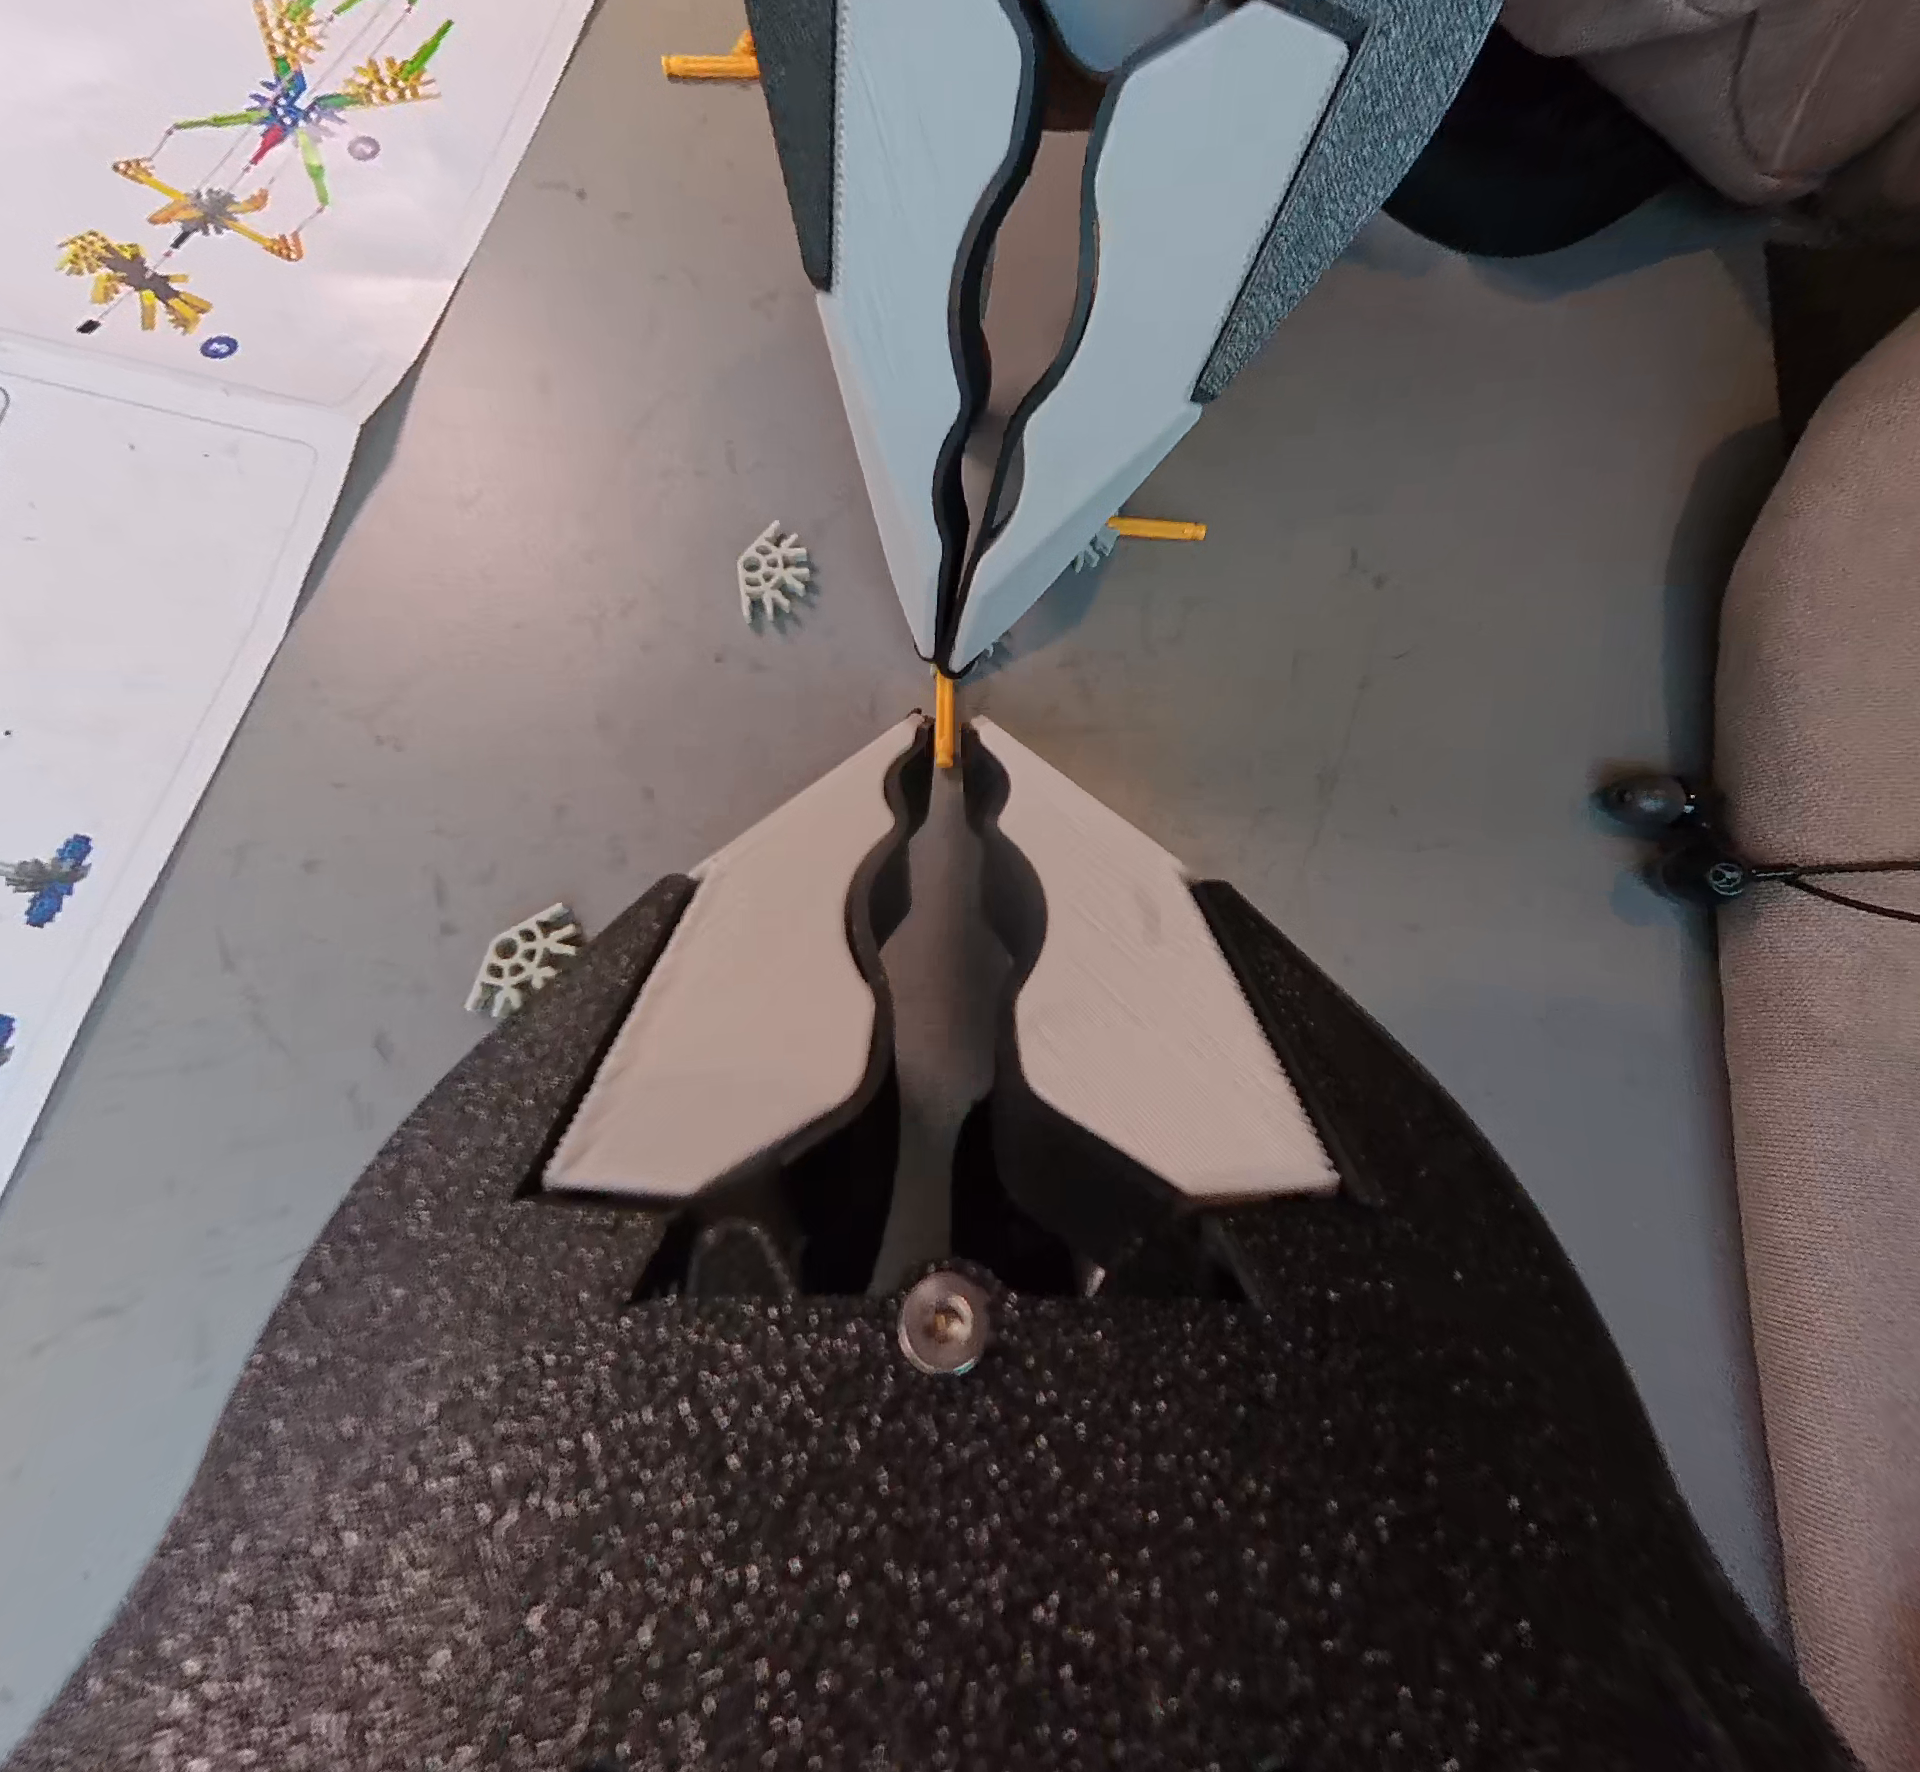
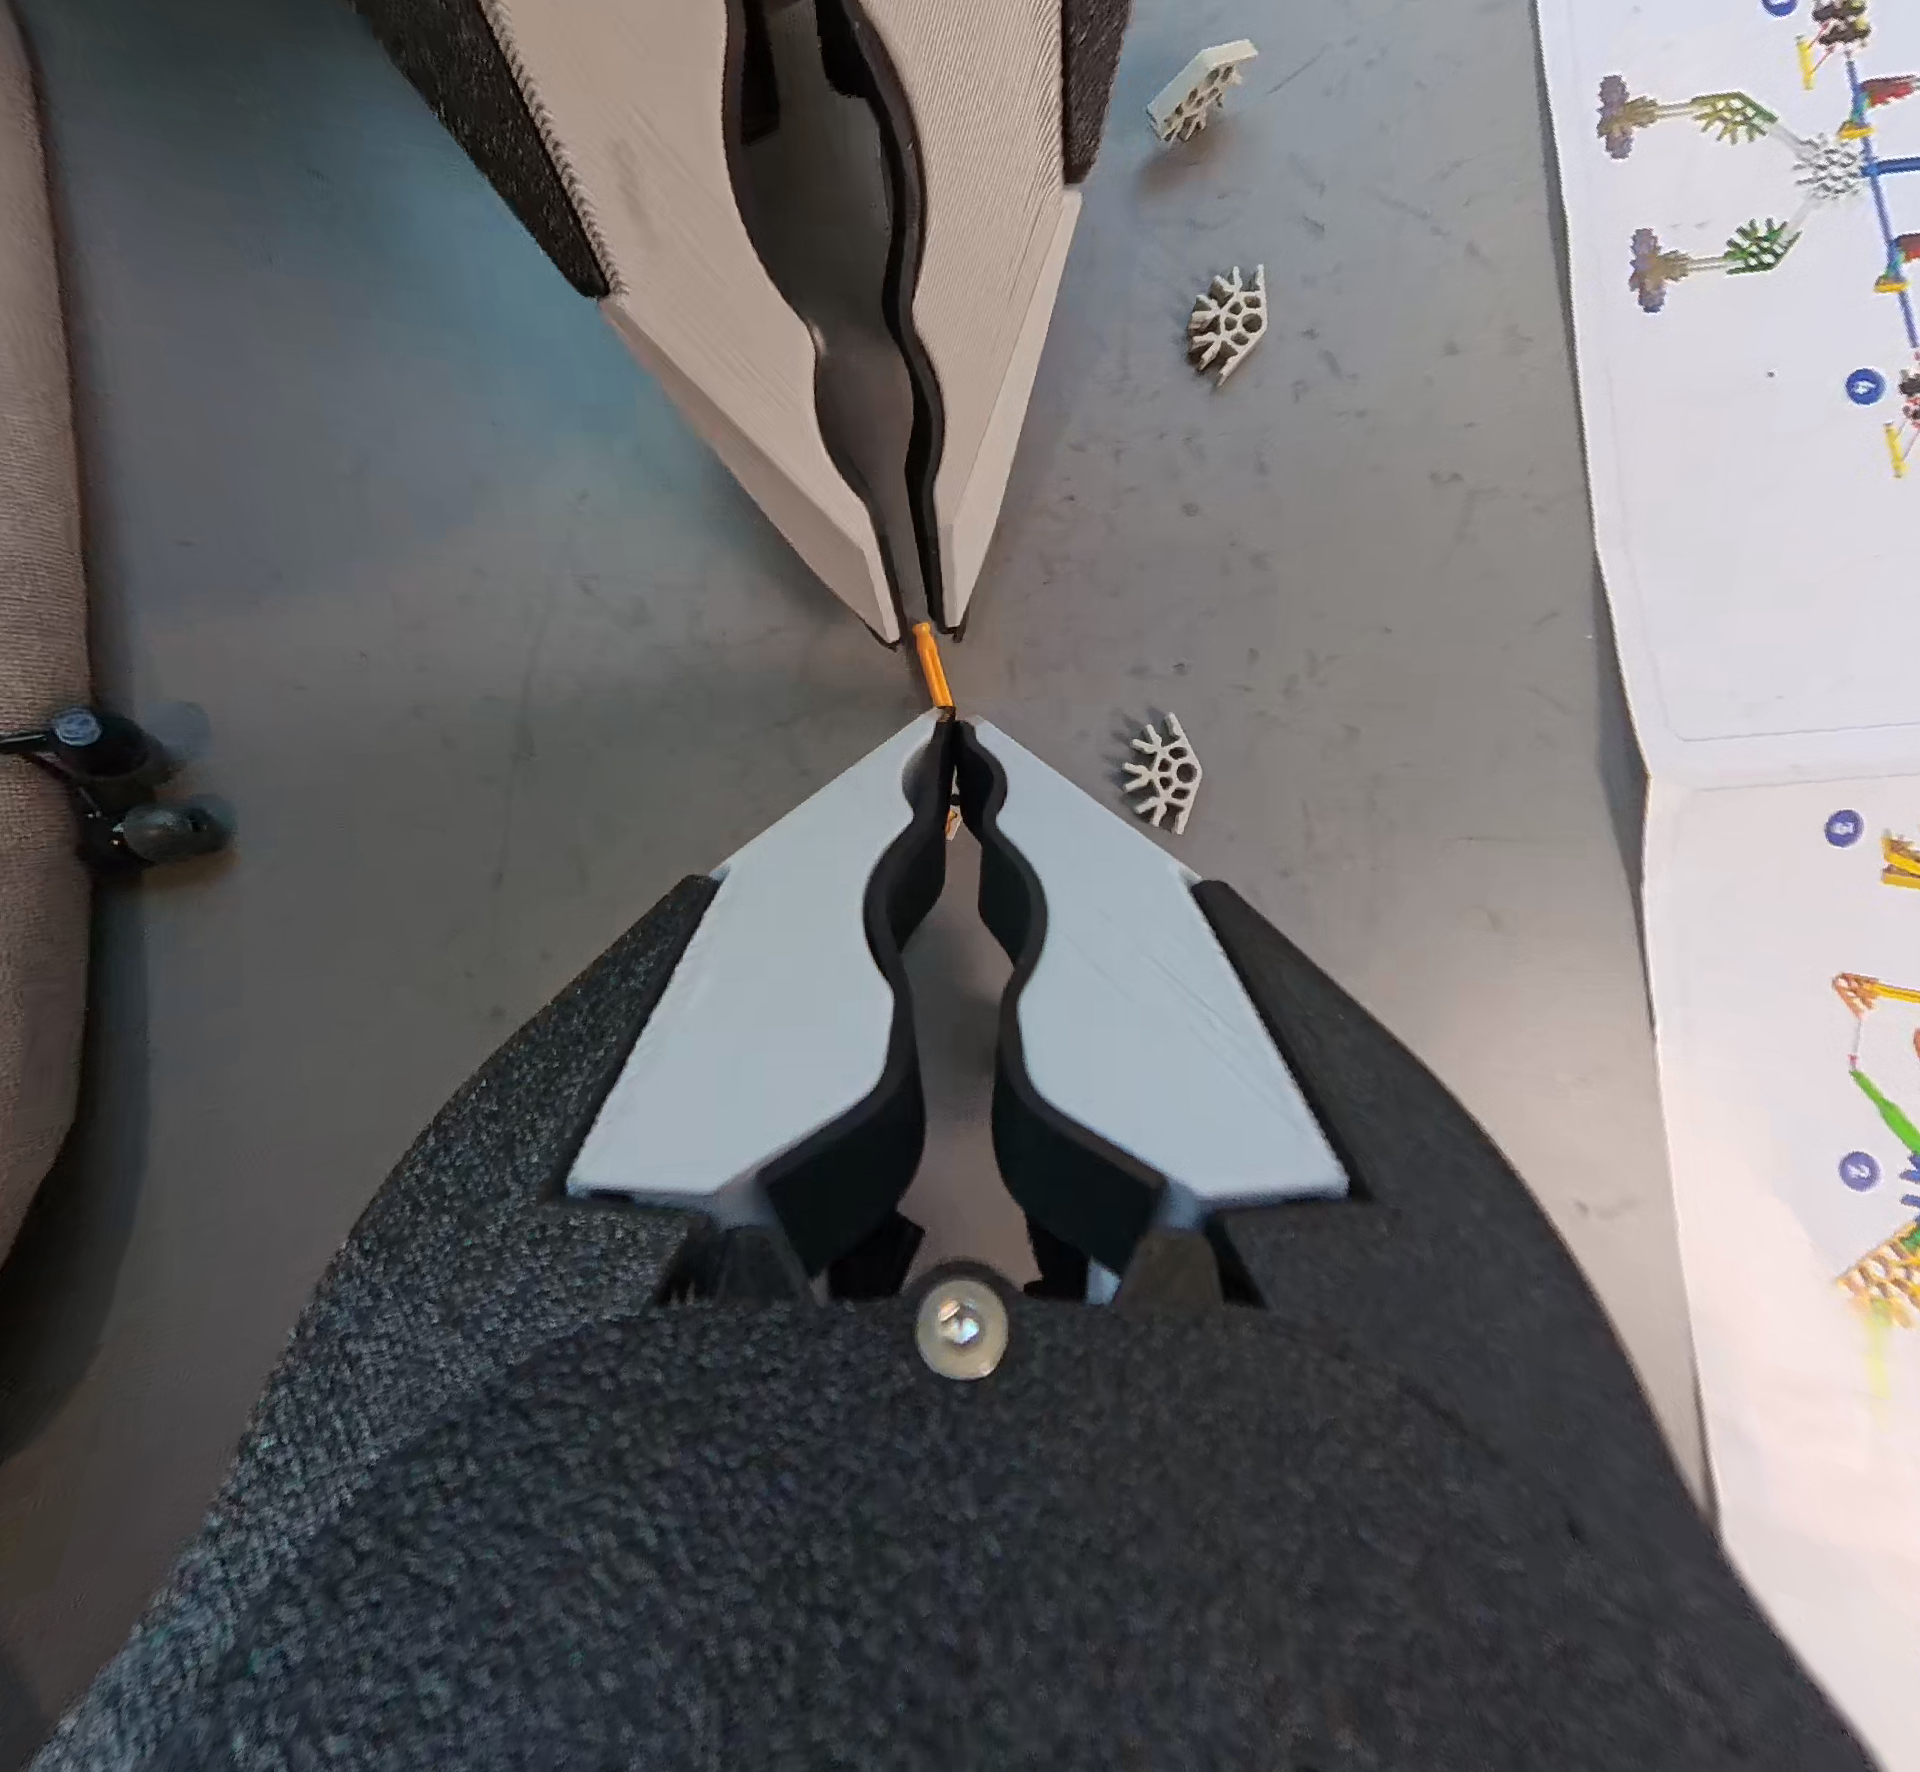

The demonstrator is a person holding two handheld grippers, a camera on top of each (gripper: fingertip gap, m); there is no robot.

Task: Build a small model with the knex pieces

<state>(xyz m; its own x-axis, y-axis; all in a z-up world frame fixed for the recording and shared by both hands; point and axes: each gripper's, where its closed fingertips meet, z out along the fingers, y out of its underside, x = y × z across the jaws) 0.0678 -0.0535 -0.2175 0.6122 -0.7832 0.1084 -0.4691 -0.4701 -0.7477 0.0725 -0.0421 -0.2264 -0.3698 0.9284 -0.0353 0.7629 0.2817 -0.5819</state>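
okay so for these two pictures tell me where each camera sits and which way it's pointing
Left wrist view: sits on the left tool, looking forward along its fingers and down at the grey table; the right tool faces it, with a sleeve behind.
Right wrist view: sits on the right tool, facing the opposite way; the left tool enters from the top.
Shared: the orange rod between both tips, grey connectors, the instruction sheet, black earbuds.

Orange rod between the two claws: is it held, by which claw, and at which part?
Right claw is shut on one end of the orange rod. Left claw surrounds the other end with a slight gap; its grip cannot be told.
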